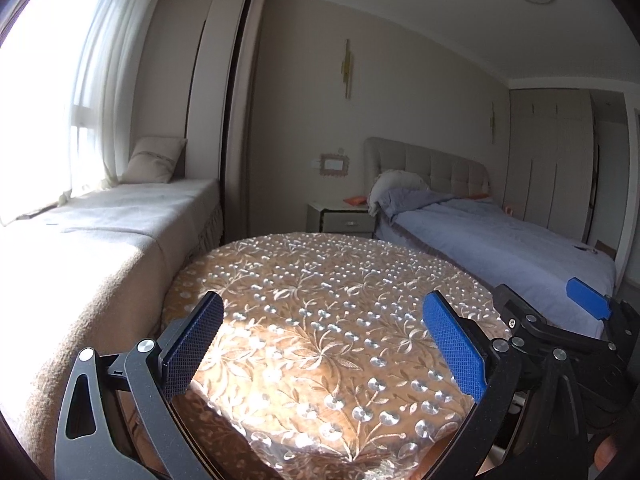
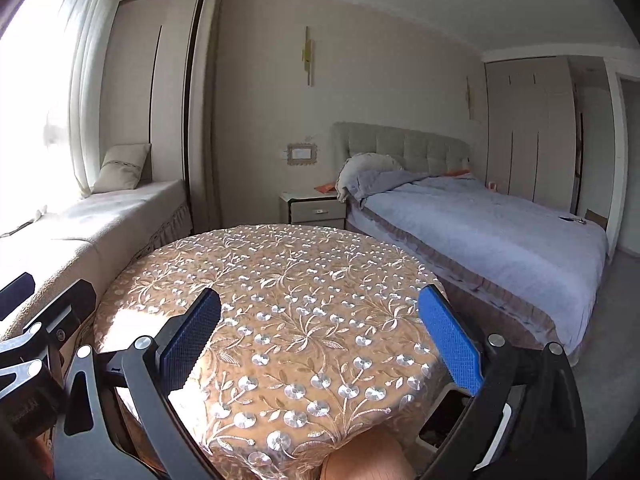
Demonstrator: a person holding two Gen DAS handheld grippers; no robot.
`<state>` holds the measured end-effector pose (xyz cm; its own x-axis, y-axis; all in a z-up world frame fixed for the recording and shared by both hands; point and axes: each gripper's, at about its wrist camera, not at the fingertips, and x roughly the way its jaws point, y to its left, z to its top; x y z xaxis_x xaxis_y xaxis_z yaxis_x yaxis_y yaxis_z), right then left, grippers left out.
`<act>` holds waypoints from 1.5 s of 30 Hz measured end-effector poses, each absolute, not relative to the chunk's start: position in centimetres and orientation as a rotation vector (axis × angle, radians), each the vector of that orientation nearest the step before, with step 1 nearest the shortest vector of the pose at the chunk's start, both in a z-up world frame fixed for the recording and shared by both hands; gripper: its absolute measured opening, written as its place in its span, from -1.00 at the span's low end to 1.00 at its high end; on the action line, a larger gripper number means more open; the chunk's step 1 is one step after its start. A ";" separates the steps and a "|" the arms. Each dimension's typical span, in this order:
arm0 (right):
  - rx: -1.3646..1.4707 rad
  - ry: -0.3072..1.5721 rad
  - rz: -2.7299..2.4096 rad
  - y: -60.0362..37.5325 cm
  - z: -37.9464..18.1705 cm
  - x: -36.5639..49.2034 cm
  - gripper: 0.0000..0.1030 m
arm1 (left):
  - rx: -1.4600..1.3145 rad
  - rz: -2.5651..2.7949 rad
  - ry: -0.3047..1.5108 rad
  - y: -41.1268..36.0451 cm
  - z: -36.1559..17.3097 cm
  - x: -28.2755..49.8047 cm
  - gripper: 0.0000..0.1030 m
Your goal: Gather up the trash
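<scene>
Left gripper (image 1: 324, 344) spread wide, blue cross-hatched pads (image 1: 454, 350) holding nothing, above the round table (image 1: 320, 280). Right gripper (image 2: 320, 340) equally wide, empty, over the same sequinned, leaf-embroidered tan cloth. No trash or readable writing shows. Behind the table: white nightstand (image 2: 316, 210); right of it, the blue-quilted bed (image 2: 500, 240).

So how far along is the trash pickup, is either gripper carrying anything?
Nothing visibly done or in hand: the left gripper and right gripper both hang open and empty above the round table's beige embroidered cloth. No trash or bin shows on it. The small orange item on the white nightstand is too small to identify.
</scene>
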<state>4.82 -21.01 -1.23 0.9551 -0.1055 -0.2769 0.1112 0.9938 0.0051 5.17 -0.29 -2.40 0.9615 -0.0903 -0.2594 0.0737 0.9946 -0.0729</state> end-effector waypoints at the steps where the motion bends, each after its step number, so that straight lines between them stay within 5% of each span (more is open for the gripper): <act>1: 0.020 0.279 -0.111 -21.0 -1.2 4.8 0.91 | -0.063 -0.083 0.266 -0.3 -2.4 5.2 0.90; 45: 0.027 0.287 -0.124 -21.0 -1.3 5.0 0.91 | -0.056 -0.065 0.256 -0.8 -2.3 4.9 0.90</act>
<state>4.98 -21.02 -1.34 0.9516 -0.1179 -0.2838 0.1255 0.9920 0.0088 4.95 -0.76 -2.25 0.9654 -0.0711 -0.2508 0.0568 0.9963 -0.0640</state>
